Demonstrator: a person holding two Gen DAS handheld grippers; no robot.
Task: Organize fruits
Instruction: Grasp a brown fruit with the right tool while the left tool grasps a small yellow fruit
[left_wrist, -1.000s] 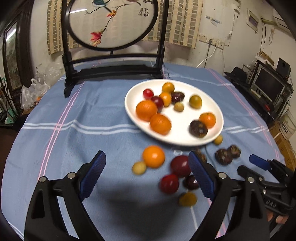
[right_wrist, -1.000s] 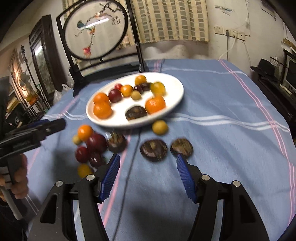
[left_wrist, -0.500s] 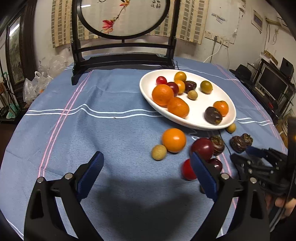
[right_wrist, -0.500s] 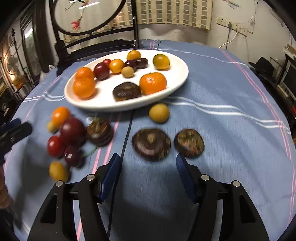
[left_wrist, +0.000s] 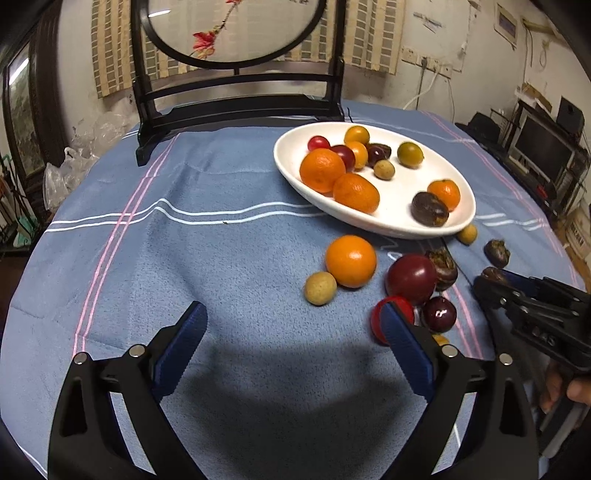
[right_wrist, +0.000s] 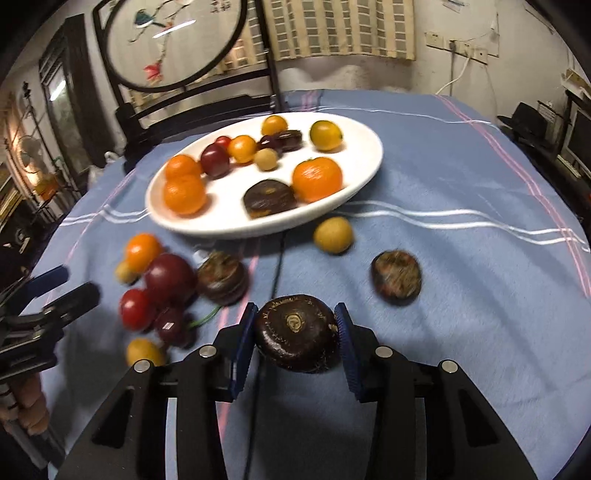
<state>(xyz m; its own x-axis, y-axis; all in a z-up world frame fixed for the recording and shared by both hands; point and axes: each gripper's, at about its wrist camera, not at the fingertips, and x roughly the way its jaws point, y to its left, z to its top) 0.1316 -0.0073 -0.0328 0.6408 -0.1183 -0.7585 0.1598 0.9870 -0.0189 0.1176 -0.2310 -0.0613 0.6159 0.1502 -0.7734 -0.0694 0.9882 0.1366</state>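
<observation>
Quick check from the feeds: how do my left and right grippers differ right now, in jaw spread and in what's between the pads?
The left gripper stands wide open with only blue tablecloth between its pads; the right gripper has just been closing and its pads press on a dark brown fruit. The left sits beside the loose fruit, its pad near a red tomato; the right is centred on its fruit. Both point down at the table, short of the white plate.

Matt blue cloth (left_wrist: 229, 258) under a glossy white plate (left_wrist: 399, 192); shiny red plum (left_wrist: 412, 278).
</observation>
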